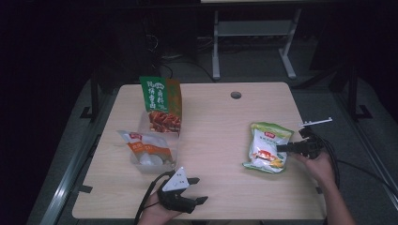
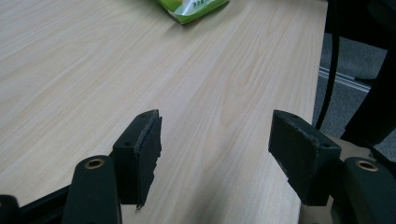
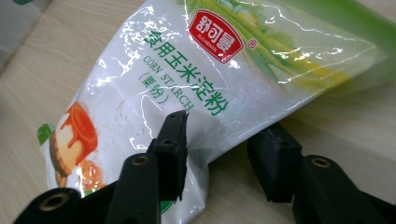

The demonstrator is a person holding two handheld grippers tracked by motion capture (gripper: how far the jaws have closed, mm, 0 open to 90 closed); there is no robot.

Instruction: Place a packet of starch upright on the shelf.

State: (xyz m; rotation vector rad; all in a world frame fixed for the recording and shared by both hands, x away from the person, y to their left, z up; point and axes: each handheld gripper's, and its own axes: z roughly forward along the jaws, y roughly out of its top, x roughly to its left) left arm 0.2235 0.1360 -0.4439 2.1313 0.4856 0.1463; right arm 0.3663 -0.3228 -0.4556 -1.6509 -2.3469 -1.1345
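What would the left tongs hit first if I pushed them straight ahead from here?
Probably nothing near: the left tongs stand open over bare table. The green corn starch bag lies farther along, slightly left of the line, so depth is uncertain.

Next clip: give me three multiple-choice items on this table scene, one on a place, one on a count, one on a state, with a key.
1. Where does the corn starch bag lie on the table in the high view?
A. right half
B. left half, by the tub
C. far edge, by the hole

2. How many food packs are on the table?
A. two
B. three
C. five

3. How does the left gripper stand?
A. shut on a bag
B. shut on nothing
C. open over bare wood

Key: 1 A, the bag lies beside the right gripper. 2 B, the corn starch bag, the green box and the orange bag. 3 C, the left gripper view shows a wide gap with only table between the jaws.
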